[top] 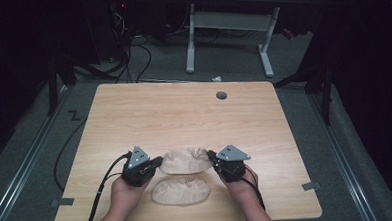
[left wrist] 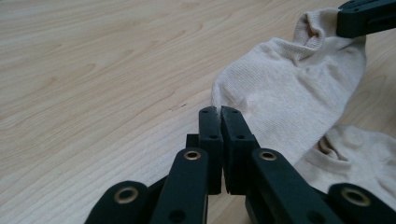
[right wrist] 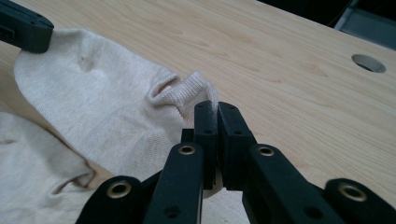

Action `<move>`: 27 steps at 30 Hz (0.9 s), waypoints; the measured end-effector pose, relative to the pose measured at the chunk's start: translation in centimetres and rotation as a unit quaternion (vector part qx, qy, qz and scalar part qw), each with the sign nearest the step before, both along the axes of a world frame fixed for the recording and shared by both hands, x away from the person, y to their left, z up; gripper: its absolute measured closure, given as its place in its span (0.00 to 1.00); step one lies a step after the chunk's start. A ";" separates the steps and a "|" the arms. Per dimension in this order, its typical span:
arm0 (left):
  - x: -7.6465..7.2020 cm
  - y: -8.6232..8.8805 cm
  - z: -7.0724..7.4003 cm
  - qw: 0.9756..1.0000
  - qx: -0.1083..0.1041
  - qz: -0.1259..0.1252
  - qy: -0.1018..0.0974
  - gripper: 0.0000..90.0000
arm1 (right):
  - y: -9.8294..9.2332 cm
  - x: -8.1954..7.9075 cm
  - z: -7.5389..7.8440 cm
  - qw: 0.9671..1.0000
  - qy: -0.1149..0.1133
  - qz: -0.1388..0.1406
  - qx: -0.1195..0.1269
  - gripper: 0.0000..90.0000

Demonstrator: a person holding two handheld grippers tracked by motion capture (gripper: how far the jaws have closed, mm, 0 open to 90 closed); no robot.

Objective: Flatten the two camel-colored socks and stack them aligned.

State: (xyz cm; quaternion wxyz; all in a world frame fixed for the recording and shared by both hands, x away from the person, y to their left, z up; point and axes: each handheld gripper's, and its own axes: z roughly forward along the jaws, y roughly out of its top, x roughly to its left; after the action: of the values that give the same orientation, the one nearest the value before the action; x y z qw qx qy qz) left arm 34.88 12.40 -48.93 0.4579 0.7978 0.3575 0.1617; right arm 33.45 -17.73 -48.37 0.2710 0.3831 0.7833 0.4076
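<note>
Two beige socks lie near the front of the wooden table (top: 134,118). The upper sock (top: 186,160) stretches between my two grippers. My left gripper (top: 160,162) is shut on its toe end, and the fabric edge (left wrist: 285,88) runs into the closed tips of that gripper (left wrist: 219,111). My right gripper (top: 210,155) is shut on the ribbed cuff (right wrist: 187,91), pinched at its tips (right wrist: 213,106). The second sock (top: 181,190) lies flat just in front, between my hands; it also shows in the gripper views (left wrist: 359,158) (right wrist: 32,158).
A round cable hole (top: 221,95) sits at the table's far right (right wrist: 369,63). Beyond the table stand a white desk frame (top: 228,39) and floor cables (top: 131,58). Bare wood spreads behind the socks.
</note>
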 end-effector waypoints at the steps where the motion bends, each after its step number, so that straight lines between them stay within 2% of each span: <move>1: -0.3 0.2 0.2 1.000 -0.003 -0.001 0.000 0.98 | 0.0 -0.1 0.1 1.000 -0.001 0.002 0.002 0.97; 9: -1.8 0.5 0.8 1.000 0.001 -0.009 -0.002 0.98 | 0.6 -1.4 0.4 1.000 -0.007 0.018 -0.002 0.97; 16: -2.5 0.8 0.7 1.000 0.006 -0.019 0.005 0.98 | 0.4 -2.2 0.2 1.000 -0.003 0.026 -0.001 0.97; 20: -2.8 1.0 0.7 1.000 0.012 -0.025 0.008 0.98 | 0.4 -2.9 0.3 1.000 -0.003 0.030 -0.003 0.97; 27: -4.3 1.6 0.7 0.999 0.028 -0.037 0.009 0.98 | 0.9 -4.3 0.0 0.999 0.003 0.046 -0.013 0.97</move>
State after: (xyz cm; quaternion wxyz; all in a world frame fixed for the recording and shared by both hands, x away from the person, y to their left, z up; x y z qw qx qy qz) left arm 30.54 14.03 -48.23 0.4379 0.8242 0.3276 0.1470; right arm 29.18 -16.86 -48.39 0.2551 0.3442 0.8061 0.4083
